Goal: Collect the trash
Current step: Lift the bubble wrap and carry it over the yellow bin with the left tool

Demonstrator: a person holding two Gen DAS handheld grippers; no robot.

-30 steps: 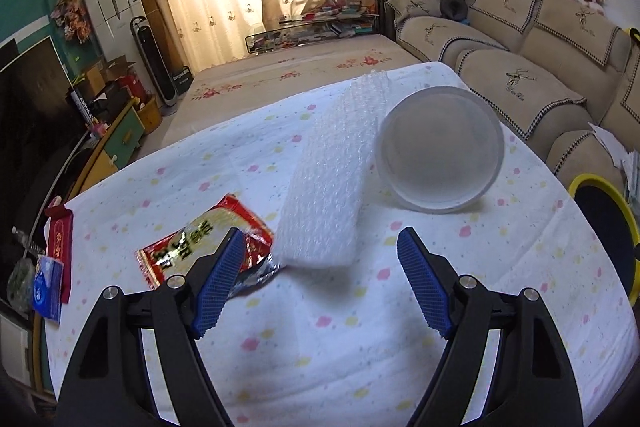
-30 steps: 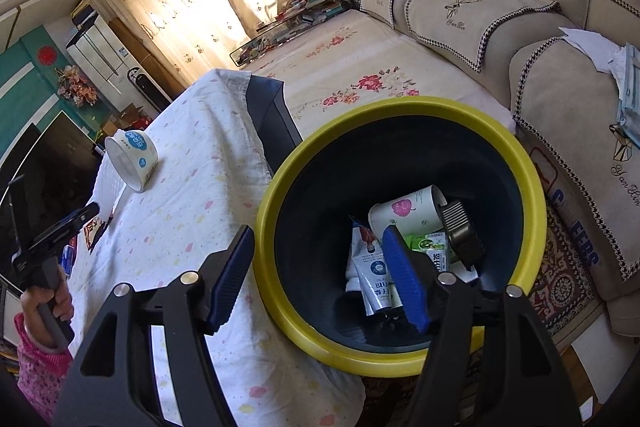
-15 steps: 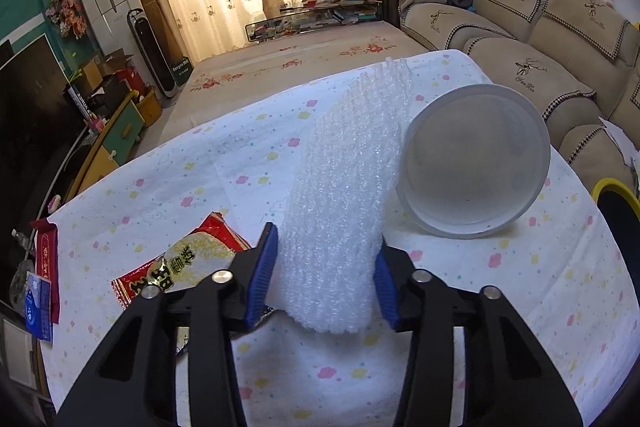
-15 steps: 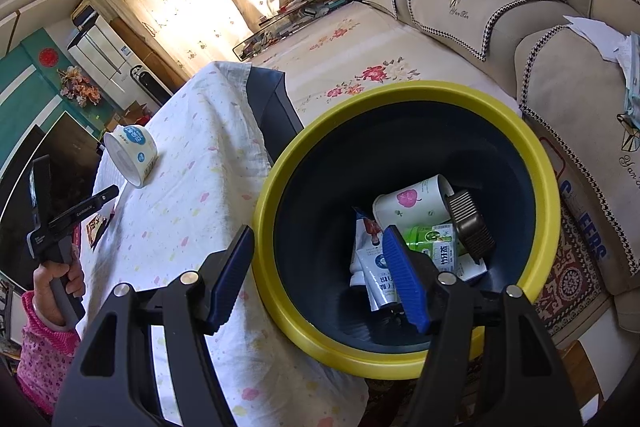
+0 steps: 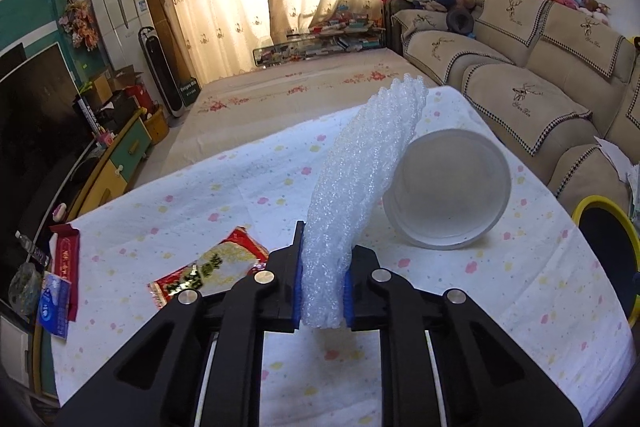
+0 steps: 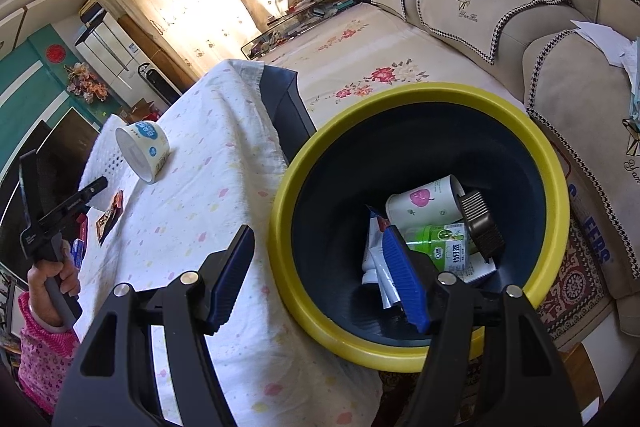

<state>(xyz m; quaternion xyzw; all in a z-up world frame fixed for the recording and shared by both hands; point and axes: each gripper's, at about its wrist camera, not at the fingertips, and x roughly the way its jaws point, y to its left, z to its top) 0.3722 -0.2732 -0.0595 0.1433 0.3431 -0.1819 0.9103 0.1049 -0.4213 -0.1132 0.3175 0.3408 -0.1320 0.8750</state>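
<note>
Your left hand-held gripper (image 5: 322, 285) has just been closing and now pinches the near end of the bubble wrap (image 5: 360, 179), blue pads pressed into both sides of it. The wrap sticks up and away from the jaws, tilted toward the right, near end lifted off the worktop (image 5: 224, 195); its far end reaches past the white bowl (image 5: 448, 187). I cannot tell whether wrap and bowl touch. The bowl lies on its side just right of the wrap, open mouth facing you. Left of the jaws a red and yellow snack packet (image 5: 212, 273) lies flat on the spotted white cloth. At the left worktop edge: a red strip (image 5: 66, 263) and a small blue packet (image 5: 54, 305).

Your right hand-held gripper (image 6: 320, 279) is spread, nothing between the fingers; it hangs over the near left rim of the bin (image 6: 556, 163), one finger over the worktop, the other over the bin's mouth. The bin is dark inside with a yellow rim, standing just beside the worktop's right edge. In it: a white paper cup with a pink heart (image 6: 424, 201), a green labelled bottle (image 6: 444, 241), a white tube (image 6: 374, 259), a dark brush-like thing (image 6: 480, 223), all piled at the bottom.

In the right wrist view your left hand (image 6: 52, 277) in a pink sleeve holds the other tool far left, with the bowl on the worktop beyond it. A beige sofa (image 5: 532, 67) is behind the bin
</note>
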